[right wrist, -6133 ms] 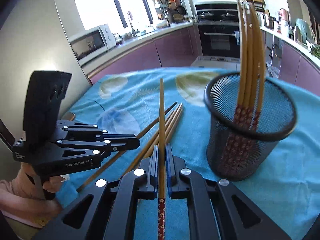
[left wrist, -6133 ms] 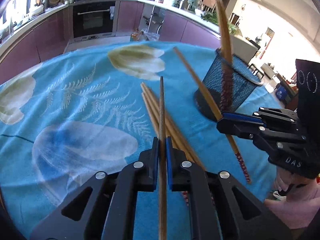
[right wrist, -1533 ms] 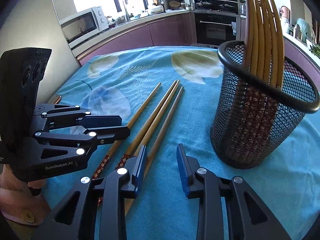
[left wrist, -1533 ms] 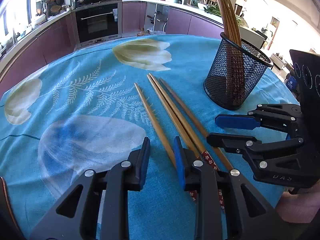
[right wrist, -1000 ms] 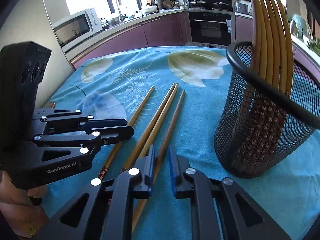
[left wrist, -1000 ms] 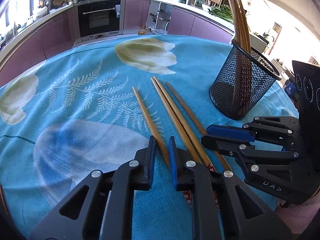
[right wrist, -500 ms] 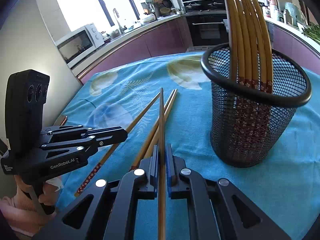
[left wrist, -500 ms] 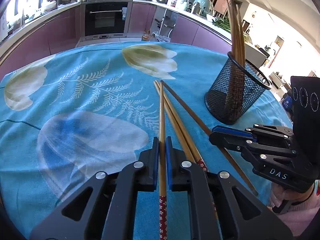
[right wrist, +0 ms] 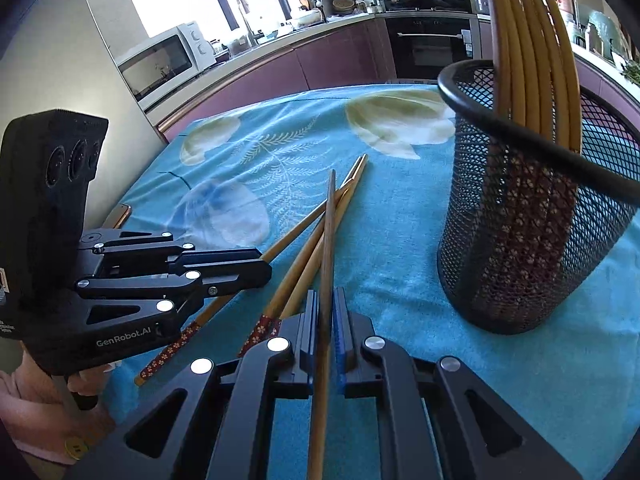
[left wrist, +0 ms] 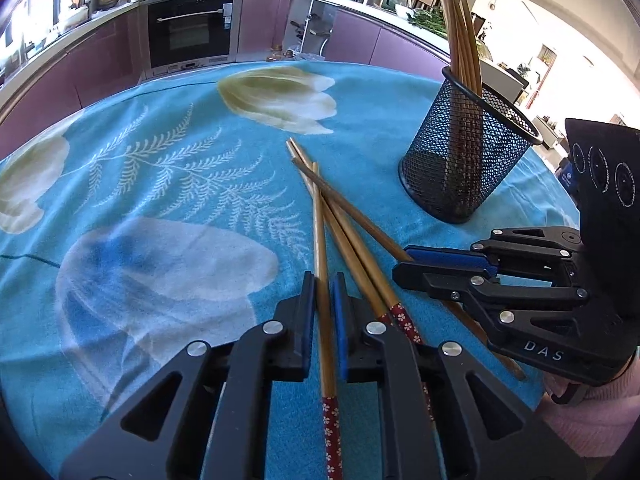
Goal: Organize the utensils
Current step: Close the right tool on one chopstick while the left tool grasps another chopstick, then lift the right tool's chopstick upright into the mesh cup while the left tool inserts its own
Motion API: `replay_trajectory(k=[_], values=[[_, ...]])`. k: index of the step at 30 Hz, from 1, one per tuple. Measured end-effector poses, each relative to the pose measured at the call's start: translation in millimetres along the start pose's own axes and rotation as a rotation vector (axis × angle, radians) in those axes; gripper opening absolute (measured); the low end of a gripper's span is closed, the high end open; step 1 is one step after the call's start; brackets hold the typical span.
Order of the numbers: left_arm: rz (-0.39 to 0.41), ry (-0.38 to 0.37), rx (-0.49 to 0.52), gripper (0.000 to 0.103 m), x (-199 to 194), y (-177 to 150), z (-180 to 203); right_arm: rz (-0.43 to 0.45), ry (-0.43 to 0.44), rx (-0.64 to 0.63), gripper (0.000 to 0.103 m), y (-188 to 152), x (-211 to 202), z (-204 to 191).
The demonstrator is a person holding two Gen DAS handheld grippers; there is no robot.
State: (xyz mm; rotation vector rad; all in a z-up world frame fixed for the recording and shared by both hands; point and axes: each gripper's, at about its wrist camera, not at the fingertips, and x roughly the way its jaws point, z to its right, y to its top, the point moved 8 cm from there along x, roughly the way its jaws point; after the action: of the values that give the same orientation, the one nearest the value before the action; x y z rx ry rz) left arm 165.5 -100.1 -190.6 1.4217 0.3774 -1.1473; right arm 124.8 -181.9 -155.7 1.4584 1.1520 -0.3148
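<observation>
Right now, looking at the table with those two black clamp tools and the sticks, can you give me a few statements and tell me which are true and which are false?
1. The left gripper is shut on a chopstick. True.
2. The right gripper is open and holds nothing. False: it is shut on another chopstick.
3. The mesh cup lies tipped on its side. False: it stands upright on the blue tablecloth.
4. Several chopsticks already stand in the mesh cup. True.
5. No loose chopsticks remain on the tablecloth. False: two loose chopsticks lie between the grippers.
</observation>
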Motion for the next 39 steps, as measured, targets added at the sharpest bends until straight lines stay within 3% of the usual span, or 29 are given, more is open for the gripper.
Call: replay_trajectory(k=[7,22,39], values=[[0.024,0.004,-0.004,0.008,-7.9,8.0,4.4,0.077,0.022,-0.014,0.006,10.7,-24.4,0.0],[0.246,-0.163,0.037,0.008,-106.5,50.7,32.7,0.305,0.031,-0.028,0.006,42.2,-117.7,13.0],[0.444,-0.252,0.064,0.007,-170.4,114.9,65.6,0.469,-0.015,-0.086,0.006,85.3,-180.5,29.9]])
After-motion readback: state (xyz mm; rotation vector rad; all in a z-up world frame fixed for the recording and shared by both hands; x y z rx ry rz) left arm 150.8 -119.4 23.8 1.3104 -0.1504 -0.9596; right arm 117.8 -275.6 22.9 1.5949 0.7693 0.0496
